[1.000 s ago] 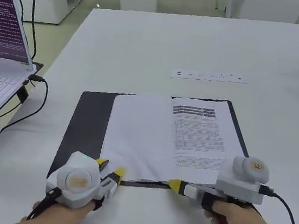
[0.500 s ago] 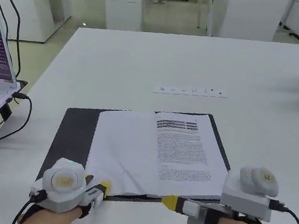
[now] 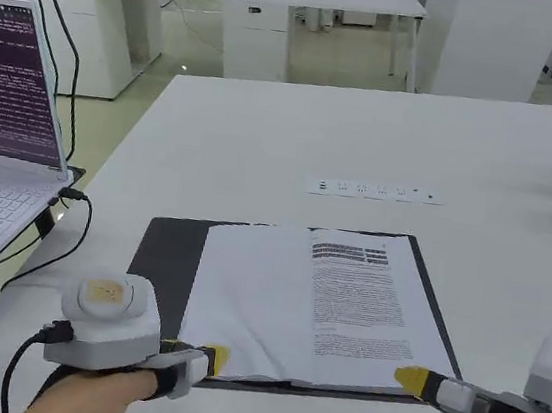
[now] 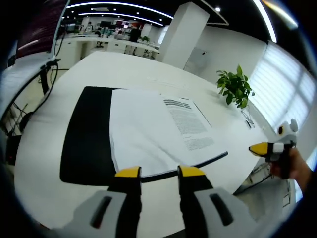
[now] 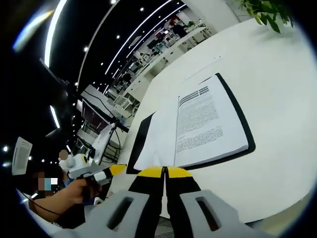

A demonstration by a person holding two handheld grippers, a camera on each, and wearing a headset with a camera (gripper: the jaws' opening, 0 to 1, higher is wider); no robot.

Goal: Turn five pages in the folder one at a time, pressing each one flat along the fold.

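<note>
Open folder [image 3: 295, 300] lies flat on the white table [image 3: 266, 125], a gripper near each front corner.
Left gripper [image 4: 159, 172] fingers parted, grasping nothing; right gripper [image 5: 164, 172] fingers clenched together.

You're working at a broad white table [image 3: 266, 125] with a plain, glossy top. Right in front of you the folder [image 3: 294, 305] lies open and flat on it. Its black cover [image 3: 164, 253] shows at the left, white sheets [image 3: 243, 308] lie over the middle, and a printed page [image 3: 361, 293] is on the right. Beyond the folder, well apart from it, a narrow socket strip [image 3: 374, 190] lies along the tabletop. Off to your right a leafy plant [image 4: 235, 87] stands on the table.
</note>
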